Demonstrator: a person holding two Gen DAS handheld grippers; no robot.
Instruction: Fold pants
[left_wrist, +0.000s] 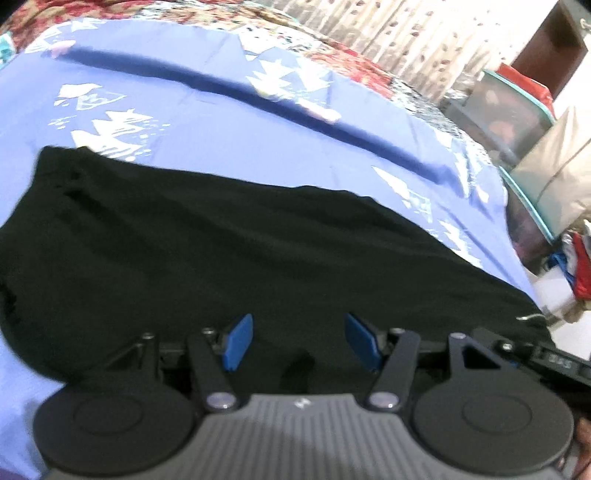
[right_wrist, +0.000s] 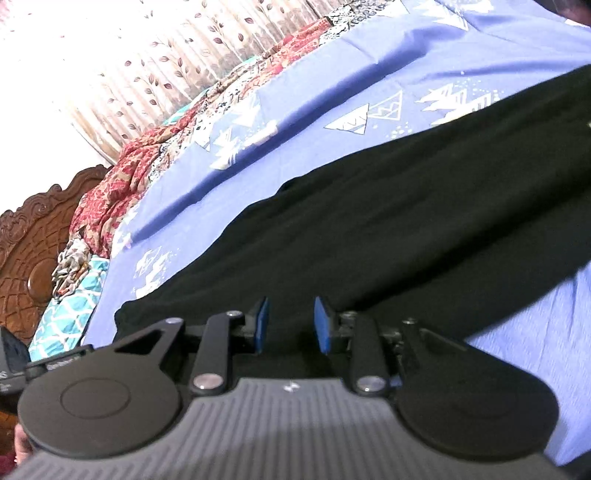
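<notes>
The black pants (left_wrist: 229, 243) lie as 1 long strip on the blue-sheeted bed (left_wrist: 207, 147), seemingly folded lengthwise only, while the left hand-held gripper (left_wrist: 297, 341) and right hand-held gripper (right_wrist: 291, 325) hover with jaws apart, holding nothing.

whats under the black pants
The black pants lie on a blue bedsheet with white triangle prints. The sheet directly beneath them is covered, so anything there cannot be seen.

The left gripper (left_wrist: 299, 341) and right gripper (right_wrist: 291, 325) both hover low, jaws parted.
</notes>
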